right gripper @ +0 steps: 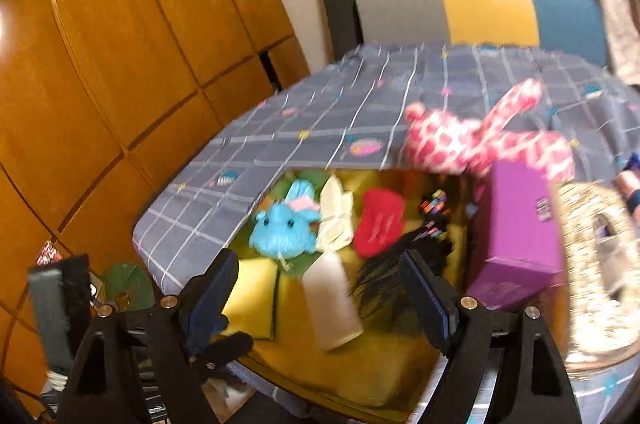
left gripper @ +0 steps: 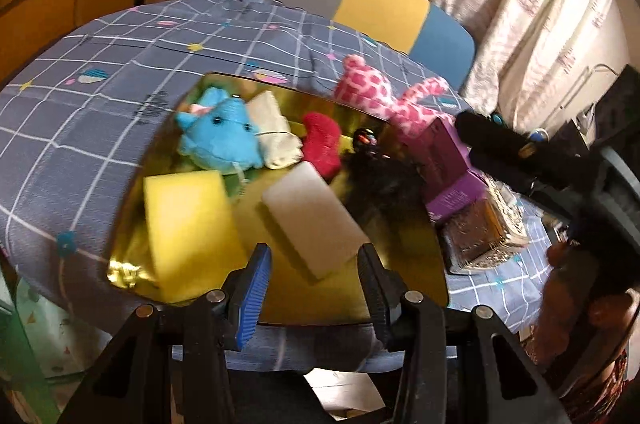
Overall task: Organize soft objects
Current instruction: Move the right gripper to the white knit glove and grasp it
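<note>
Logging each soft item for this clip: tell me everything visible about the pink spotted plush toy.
The pink spotted plush toy is soft fabric, white with bright pink patches, with a rounded ear on its head and long limbs, one pointing up and away. It lies sprawled on the checked blue cloth, at the far edge of the gold tray, outside it. The purple box stands right before it and hides its lower part. Neither claw touches it.

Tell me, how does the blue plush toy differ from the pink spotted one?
The blue plush toy is plain sky blue, while the pink spotted plush toy is pink with white patches. The blue one is round and compact; the pink one is larger, with long limbs stretched out. The blue one lies inside the gold tray beside other soft things; the pink one lies at the tray's far edge, mostly on the checked cloth. Both are soft stuffed animals, and neither is held.
</note>
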Available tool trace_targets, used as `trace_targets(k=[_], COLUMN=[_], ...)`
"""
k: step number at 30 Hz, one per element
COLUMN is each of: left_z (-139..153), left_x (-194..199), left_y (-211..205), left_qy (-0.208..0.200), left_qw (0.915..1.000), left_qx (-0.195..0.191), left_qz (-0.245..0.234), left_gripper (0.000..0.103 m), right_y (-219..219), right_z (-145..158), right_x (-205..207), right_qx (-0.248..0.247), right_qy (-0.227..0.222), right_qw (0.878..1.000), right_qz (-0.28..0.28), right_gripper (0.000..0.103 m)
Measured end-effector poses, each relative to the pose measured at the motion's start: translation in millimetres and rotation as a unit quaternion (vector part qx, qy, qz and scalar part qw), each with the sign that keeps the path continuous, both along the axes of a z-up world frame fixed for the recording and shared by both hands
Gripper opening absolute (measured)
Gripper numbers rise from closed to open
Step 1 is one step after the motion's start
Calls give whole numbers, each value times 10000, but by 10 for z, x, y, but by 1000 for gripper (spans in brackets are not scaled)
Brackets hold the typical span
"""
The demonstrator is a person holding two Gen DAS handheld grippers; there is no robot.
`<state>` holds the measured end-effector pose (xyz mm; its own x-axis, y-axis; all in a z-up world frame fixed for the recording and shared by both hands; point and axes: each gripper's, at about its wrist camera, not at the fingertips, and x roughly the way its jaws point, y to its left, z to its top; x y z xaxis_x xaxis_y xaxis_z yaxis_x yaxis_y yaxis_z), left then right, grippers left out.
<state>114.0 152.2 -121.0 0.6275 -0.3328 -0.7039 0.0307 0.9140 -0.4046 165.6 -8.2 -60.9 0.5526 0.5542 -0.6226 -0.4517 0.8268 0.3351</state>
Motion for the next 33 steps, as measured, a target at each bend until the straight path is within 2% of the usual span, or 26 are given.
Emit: trace_targets(k=[7,14,21,26,31,33], left_z=[56,169,269,385,445,473], left_x=[61,97,137,159,224,253], left_y=[-306,-689,-1123,-1374,-1608,-1744], left_qy=[-41,-217,-301,-405,-448,-449], left_qw=[9993,9969,9914,9863,9814,9787], left_qx=[34,25,98,107,23,0], left_qz=[-374,-749,-1272,-1595,-1866,-2005], left_gripper=[45,45,45,45,45,45], right_y=[-573,-1326,-2044,-2517,-3037,-3223], right_z=[350,457,259,6,-421,-584], right_x=[-93,-40,1,11,87,176], right_qx=[114,268,176,-48,-508,-835], right_qy=[-500,-559,-216,52,577,833], right_qw=[9969,9860,9726,9626,9487,9421], right_qz=[-595,-1546,-2310,-2707,-3068,-3140], right_gripper=[83,83,83,83,83,83])
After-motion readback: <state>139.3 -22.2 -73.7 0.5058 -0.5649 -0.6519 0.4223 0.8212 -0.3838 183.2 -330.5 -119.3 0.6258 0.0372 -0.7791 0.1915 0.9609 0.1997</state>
